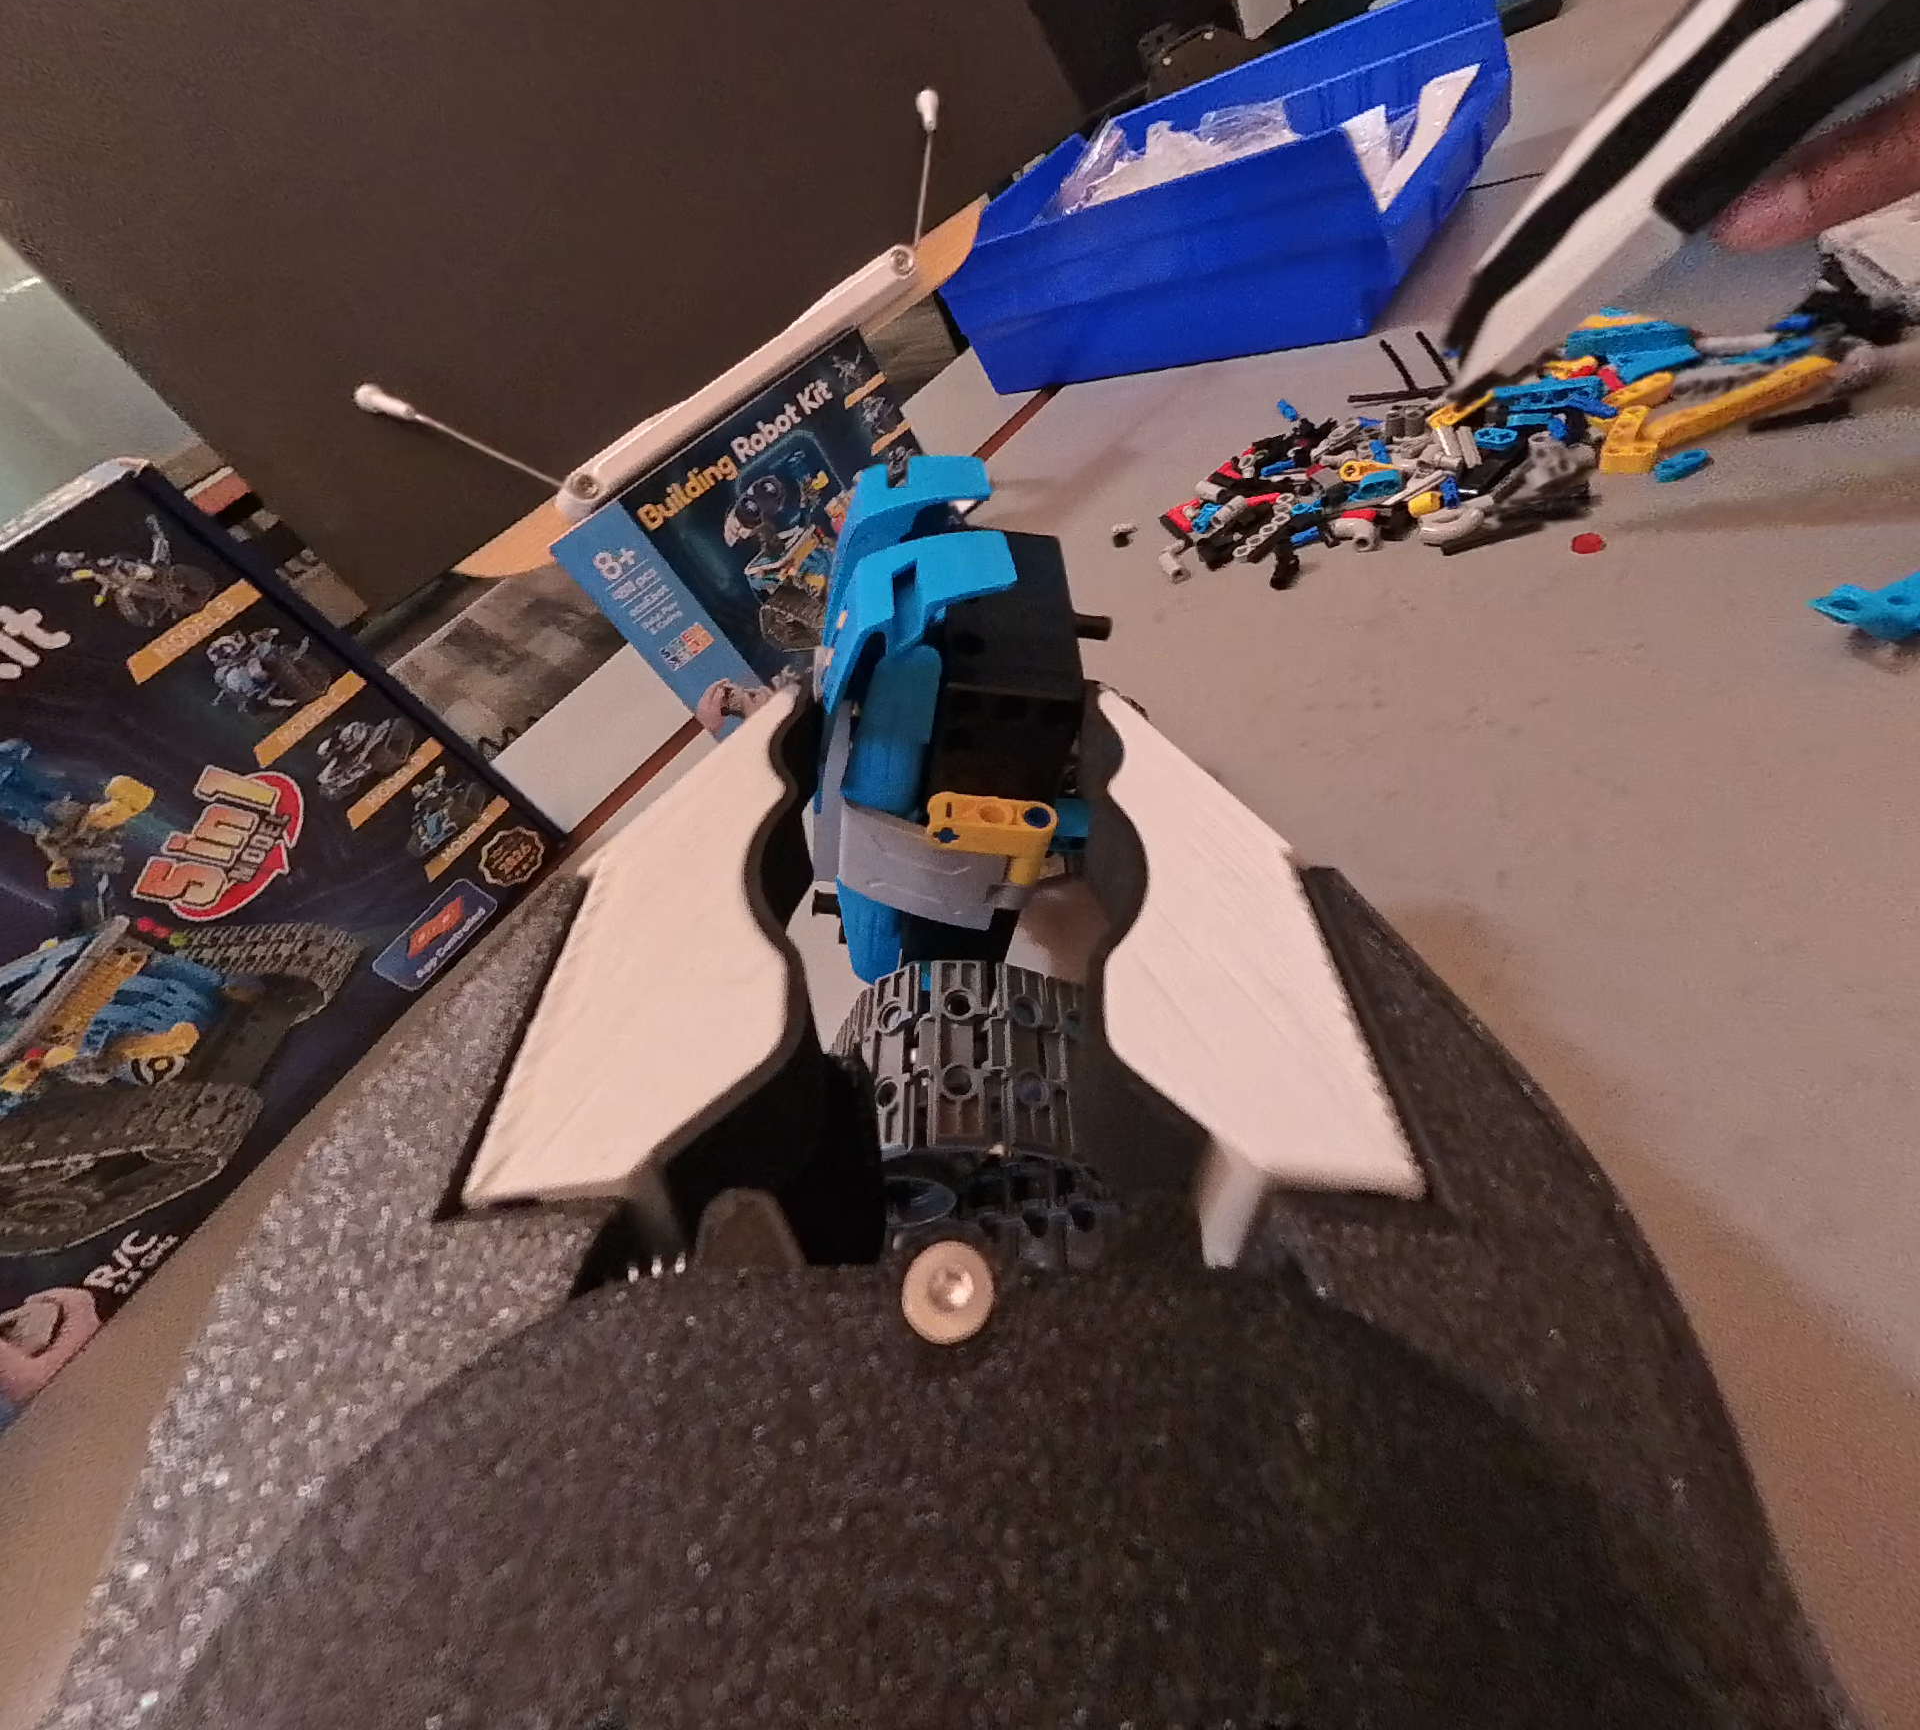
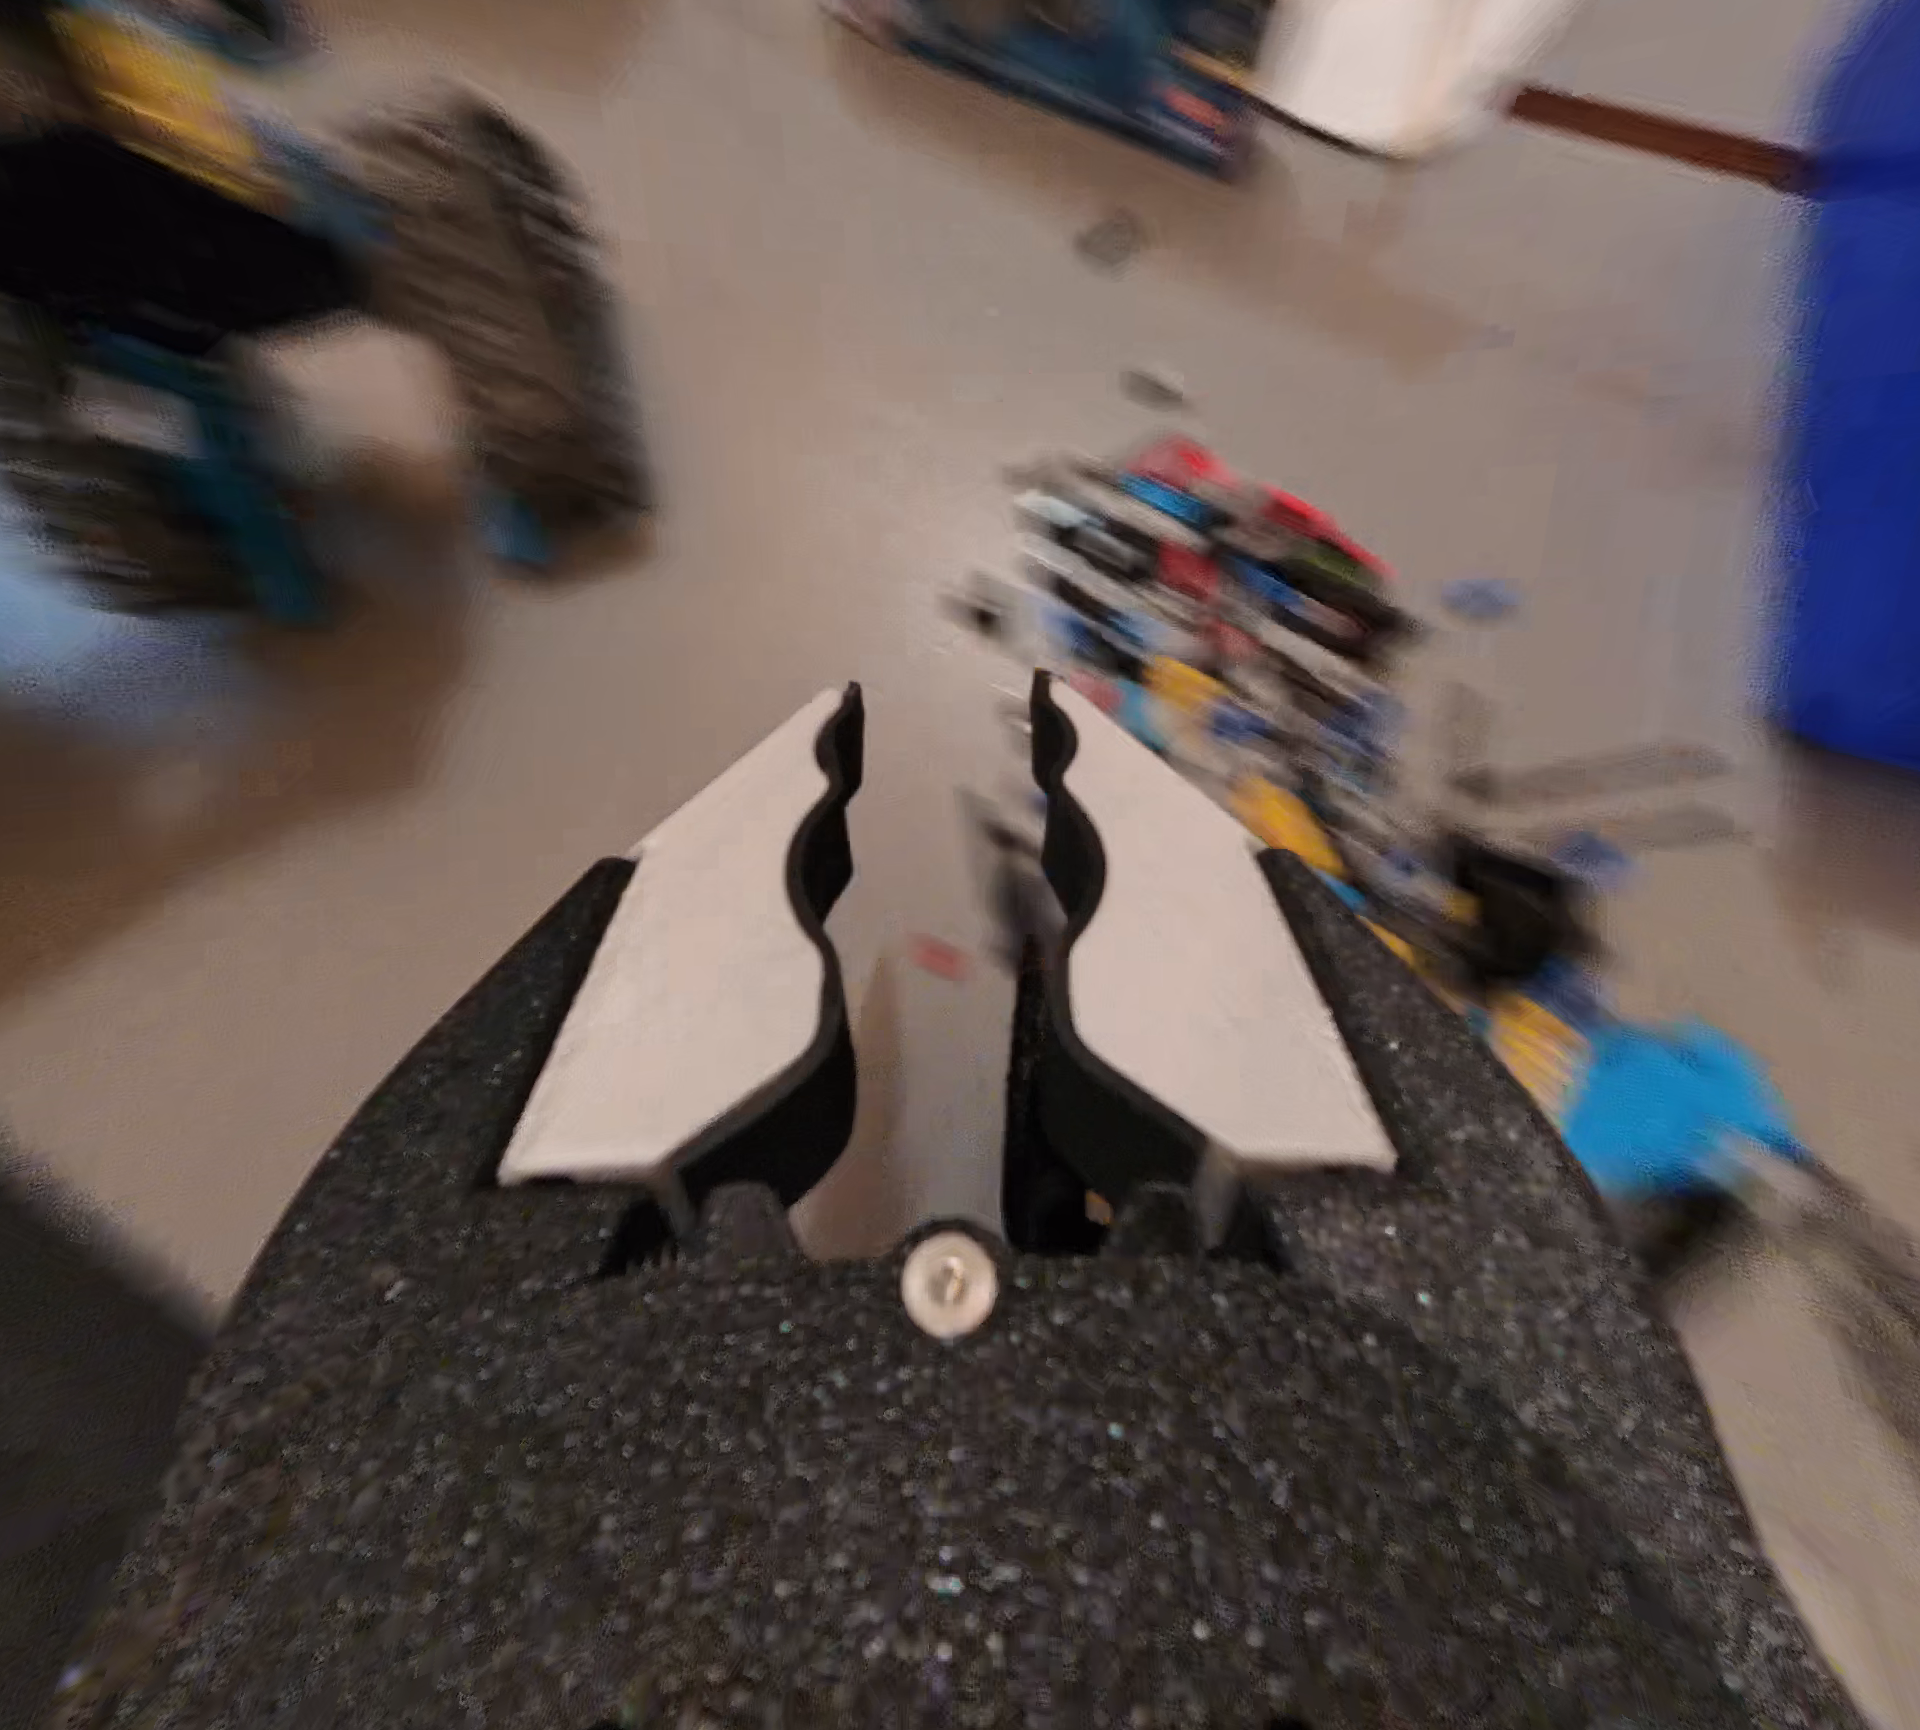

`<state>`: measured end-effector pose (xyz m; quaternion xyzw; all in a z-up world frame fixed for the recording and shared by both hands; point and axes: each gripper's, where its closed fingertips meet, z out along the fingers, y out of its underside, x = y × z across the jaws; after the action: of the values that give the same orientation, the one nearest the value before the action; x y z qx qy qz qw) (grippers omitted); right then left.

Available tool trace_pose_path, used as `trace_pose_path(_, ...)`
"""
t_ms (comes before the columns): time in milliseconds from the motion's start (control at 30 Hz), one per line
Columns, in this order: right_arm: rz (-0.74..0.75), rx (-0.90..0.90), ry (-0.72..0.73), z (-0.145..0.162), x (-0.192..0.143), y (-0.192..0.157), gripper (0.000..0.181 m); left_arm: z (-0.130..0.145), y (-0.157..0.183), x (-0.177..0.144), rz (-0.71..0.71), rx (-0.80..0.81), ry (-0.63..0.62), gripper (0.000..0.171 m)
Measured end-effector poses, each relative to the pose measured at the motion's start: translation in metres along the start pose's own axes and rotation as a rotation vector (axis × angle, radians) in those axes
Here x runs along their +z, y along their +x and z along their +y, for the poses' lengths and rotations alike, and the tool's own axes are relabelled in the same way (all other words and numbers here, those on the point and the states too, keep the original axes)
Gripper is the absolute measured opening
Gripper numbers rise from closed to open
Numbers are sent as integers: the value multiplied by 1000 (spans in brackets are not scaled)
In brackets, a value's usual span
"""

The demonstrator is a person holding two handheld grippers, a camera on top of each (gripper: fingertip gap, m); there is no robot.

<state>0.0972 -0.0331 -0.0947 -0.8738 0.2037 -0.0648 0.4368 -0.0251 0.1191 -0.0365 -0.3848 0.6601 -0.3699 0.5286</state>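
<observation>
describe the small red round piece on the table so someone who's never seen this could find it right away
Start at the blue bin on the grey table, then drop to the heap of loose building pieces in front of it. The small red round piece lies alone on bare table at the heap's near edge, flat and disc-shaped, apart from the tangled pieces.

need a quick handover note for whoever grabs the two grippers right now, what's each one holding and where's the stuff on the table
Left gripper: shut on the half-built blue and black toy robot, grey tread nearest the camera.
Right gripper: open, empty, just above the pile of loose building pieces; its view is motion-blurred.
Blue bin sits behind the pile; kit box stands at far left, a smaller box behind the model.
Done: model partly assembled. Left: many pieces loose on the grey table.
</observation>
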Motion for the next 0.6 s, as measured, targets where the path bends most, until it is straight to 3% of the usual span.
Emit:
trace_pose_path(100,-495,68,131,-39,2,-123,31,-4,10,0,2,60,5,49)
trace_pose_path(167,-593,63,67,-43,8,-161,33,-6,15,0,-5,88,7,49)
trace_pose_path(300,-464,-63,53,-59,23,-164,21,-7,17,0,-2,85,6,49)
trace_pose_path(600,-450,-74,-6,-65,27,-161,11,-7,14,0,-4,87,16,48)
